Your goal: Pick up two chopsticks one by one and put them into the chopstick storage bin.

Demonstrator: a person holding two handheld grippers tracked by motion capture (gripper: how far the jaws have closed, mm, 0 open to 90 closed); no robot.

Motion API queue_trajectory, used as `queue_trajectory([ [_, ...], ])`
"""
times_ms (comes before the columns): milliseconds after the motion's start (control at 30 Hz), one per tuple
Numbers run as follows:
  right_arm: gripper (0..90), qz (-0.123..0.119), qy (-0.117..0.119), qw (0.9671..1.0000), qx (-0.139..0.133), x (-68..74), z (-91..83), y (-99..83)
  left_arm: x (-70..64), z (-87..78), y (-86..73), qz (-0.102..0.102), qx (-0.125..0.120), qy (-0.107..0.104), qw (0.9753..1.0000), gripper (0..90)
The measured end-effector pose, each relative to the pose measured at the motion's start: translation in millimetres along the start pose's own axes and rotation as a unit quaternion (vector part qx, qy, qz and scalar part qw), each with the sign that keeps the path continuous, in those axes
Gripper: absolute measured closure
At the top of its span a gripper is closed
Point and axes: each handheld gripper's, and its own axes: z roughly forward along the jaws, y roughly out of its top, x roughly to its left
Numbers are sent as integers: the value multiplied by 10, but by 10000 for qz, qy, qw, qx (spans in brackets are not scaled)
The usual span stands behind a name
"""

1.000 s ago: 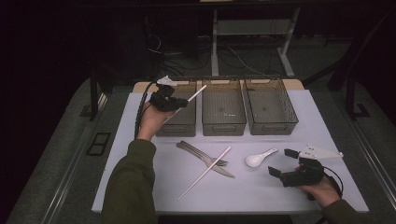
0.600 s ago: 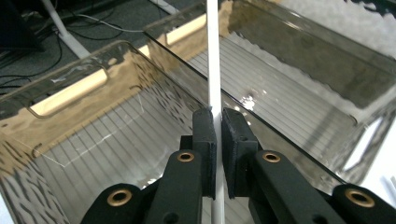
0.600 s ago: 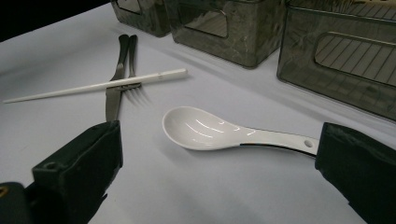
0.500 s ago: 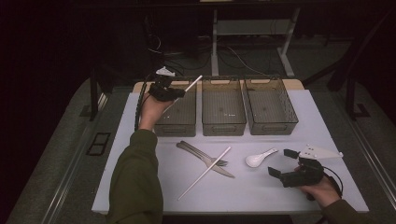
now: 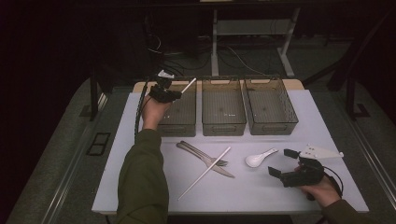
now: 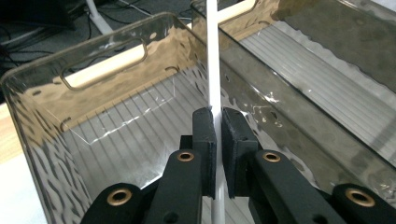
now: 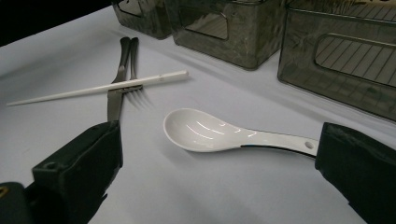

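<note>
Surface: white table (image 5: 280, 196), three clear bins along its far side.
Left gripper (image 6: 218, 122): jaws clamped on a white chopstick (image 6: 213, 56).
Chopstick axis: pointing up and away, over the left bin (image 5: 180, 109).
Right gripper (image 7: 219, 186): wide open, empty, facing the white spoon (image 7: 205, 130).

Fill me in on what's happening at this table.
A person is sorting cutlery into bins. The left gripper is shut on a white chopstick, holding it over the leftmost bin. The right gripper is open near the white spoon. A second chopstick, a knife and a fork lie on the table.
</note>
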Motion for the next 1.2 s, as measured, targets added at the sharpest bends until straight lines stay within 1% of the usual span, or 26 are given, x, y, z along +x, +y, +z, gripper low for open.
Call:
queue_trajectory([
  [67, 9, 18, 0, 10000, 5, 3, -2, 1, 10, 22, -17, -33, 42, -26, 10000, 835],
  [133, 9, 26, -2, 10000, 4, 4, -4, 1, 1, 55, -30, -66, 87, 6, 9999, 834],
  [167, 9, 24, 0, 10000, 2, 2, -3, 1, 2, 63, -34, -69, 116, -5, 9999, 834],
  [200, 9, 3, 0, 10000, -2, -1, -1, 1, 9, 66, -36, -18, 201, 6, 9998, 834],
  [233, 9, 3, 1, 10000, -3, -1, -1, 1, 3, 78, -39, -77, 209, 69, 9997, 834],
  [267, 9, 2, 2, 10000, -2, -1, -1, 1, 7, 80, -40, -90, 244, 94, 9996, 834],
  [333, 9, 18, 4, 10000, 5, 3, -2, 1, 13, 86, -39, -109, 236, 109, 9996, 832],
  [367, 9, 19, 6, 10000, 4, 3, -3, 2, 3, 92, -40, -142, 214, 164, 9995, 828],
  [400, 9, 7, 6, 10000, -2, 0, -2, 1, -8, 98, -39, -167, 165, 163, 9996, 825],
  [433, 9, 1, 3, 10000, -6, -2, -1, 1, -6, 92, -35, -135, 167, 133, 9997, 818],
  [467, 9, 2, 4, 10000, -8, -2, -1, 1, -15, 95, -32, -142, 123, 161, 9997, 800],
  [500, 9, 4, 5, 10000, -7, -1, -2, 1, -21, 91, -26, -127, 131, 189, 9997, 780],
  [567, 9, 16, 6, 10000, 5, 3, -3, 2, -34, 96, -22, -126, 88, 169, 9997, 766],
  [733, 9, 19, 5, 10000, 2, 3, -3, 2, -53, 85, -2, -45, 73, 164, 9998, 715],
  [867, 9, 15, 12, 10000, -1, 2, 1, 3, -56, 63, 3, -70, 83, 147, 9998, 671],
  [1000, 9, 15, 14, 10000, 0, 4, -1, 3, -61, 27, 7, -104, 77, 142, 9998, 624],
  [1067, 9, 5, 13, 10000, 1, 3, 1, 3, -70, 1, 20, -47, 92, 135, 9999, 588],
  [1133, 8, 6, 12, 10000, 0, 3, 2, 3, -93, -34, 36, -33, 50, 142, 9999, 559],
  [1167, 9, 6, 11, 10000, 0, 4, 2, 3, -105, -50, 45, -73, 18, 96, 9999, 546],
  [1200, 9, 6, 12, 10000, 5, 5, 2, 3, -109, -73, 55, -35, 23, 7, 10000, 543],
])
